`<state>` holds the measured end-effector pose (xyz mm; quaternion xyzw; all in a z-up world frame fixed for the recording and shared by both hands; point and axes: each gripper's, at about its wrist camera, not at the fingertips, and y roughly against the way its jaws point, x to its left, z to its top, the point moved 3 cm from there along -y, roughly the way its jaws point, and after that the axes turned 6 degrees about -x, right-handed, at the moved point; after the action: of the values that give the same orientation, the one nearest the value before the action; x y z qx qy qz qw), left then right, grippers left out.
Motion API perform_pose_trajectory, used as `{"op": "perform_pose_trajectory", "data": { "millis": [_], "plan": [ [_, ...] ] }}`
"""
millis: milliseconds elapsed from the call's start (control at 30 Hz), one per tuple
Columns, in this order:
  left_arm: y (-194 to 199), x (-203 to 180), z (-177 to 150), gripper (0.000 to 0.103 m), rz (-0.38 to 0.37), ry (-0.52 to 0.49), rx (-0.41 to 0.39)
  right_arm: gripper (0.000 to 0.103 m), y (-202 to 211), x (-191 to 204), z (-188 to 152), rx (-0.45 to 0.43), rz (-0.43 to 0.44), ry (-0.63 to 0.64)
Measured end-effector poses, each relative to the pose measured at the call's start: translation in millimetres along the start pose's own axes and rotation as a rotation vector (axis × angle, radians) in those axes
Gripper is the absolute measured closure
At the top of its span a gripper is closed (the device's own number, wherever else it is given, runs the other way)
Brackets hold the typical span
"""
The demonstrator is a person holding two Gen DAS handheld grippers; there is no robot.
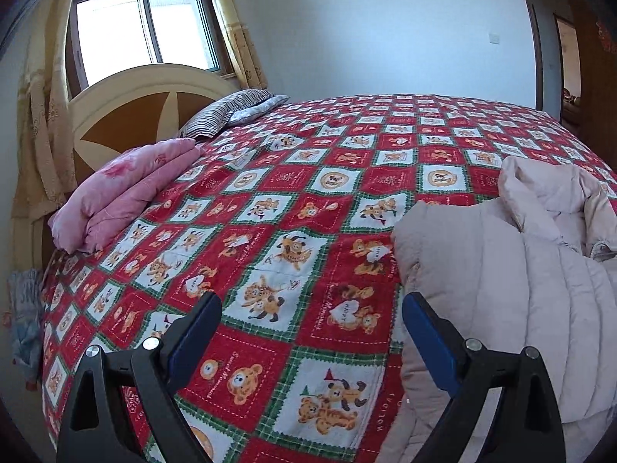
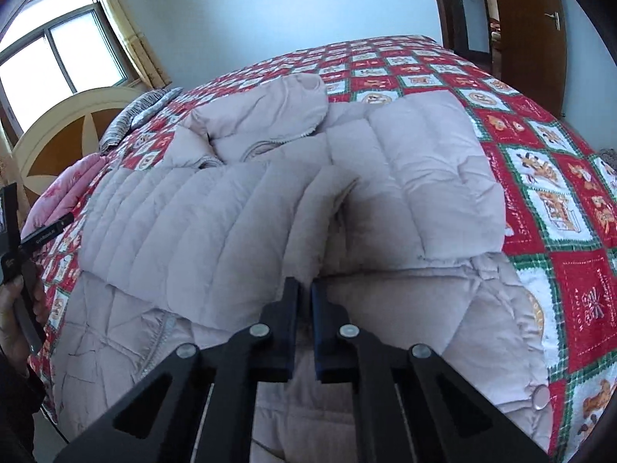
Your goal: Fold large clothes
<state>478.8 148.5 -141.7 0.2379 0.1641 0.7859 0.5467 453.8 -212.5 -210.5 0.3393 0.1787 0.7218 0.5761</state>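
We note strong daylight from the window [image 1: 142, 27] at upper left in both views; its panes are blown out to white. The wall [image 1: 385, 27] takes an even, cool bluish cast. Both views show heavy fisheye bending, with black vignette at the corners and the bed's [image 2: 547, 177] edges curved. In the right wrist view a soft dark shadow lies on the padded coat [image 2: 385, 177] just ahead of the fingers, and the coat's near part looks slightly soft. The left wrist view is sharp at the centre.
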Motion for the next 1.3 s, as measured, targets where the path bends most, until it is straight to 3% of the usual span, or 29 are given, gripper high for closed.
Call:
{"op": "perform_pose_trajectory", "data": {
  "millis": [33, 100, 133, 167, 200, 267, 433, 633, 867, 1300],
  "plan": [
    [1.9, -6.9, 0.8, 0.008, -0.009, -0.006, -0.002, 0.093, 0.4, -2.8, 0.0, 0.0, -0.037, 0.012],
    [7.0, -21.6, 4.4, 0.008, -0.033, -0.02, -0.012, 0.067, 5.8, -10.2, 5.4, -0.018, -0.136, 0.01],
    [10.2, -29.5, 7.5, 0.008, -0.048, -0.027, -0.026, 0.049, 14.6, -13.9, 9.8, -0.048, -0.166, -0.014],
    [12.6, -36.4, 11.1, 0.008, -0.059, -0.036, -0.041, 0.046, 26.1, -15.3, 15.2, -0.101, -0.193, -0.038],
    [13.7, -44.1, 15.1, 0.008, -0.068, -0.048, -0.056, 0.046, 37.0, -10.6, 23.4, -0.157, -0.222, -0.036],
    [8.8, -59.3, 22.7, 0.008, -0.088, -0.069, -0.068, 0.046, 42.1, 11.0, 37.8, -0.193, -0.182, 0.014],
    [-24.3, -100.3, 15.6, 0.008, -0.127, -0.138, 0.025, 0.046, -1.4, 60.5, 58.2, -0.146, -0.043, 0.052],
    [-43.9, -114.7, -14.1, 0.008, -0.103, -0.174, 0.052, 0.048, -66.4, 52.8, 35.8, -0.029, -0.107, 0.067],
    [-55.3, -113.1, -25.2, 0.001, -0.118, -0.132, 0.086, 0.049, -67.5, 43.6, 15.2, -0.02, -0.104, 0.09],
    [-66.1, -114.7, -30.9, 0.001, -0.138, -0.112, 0.142, 0.049, -72.7, 49.9, 11.4, -0.019, -0.147, 0.118]
  ]
}}
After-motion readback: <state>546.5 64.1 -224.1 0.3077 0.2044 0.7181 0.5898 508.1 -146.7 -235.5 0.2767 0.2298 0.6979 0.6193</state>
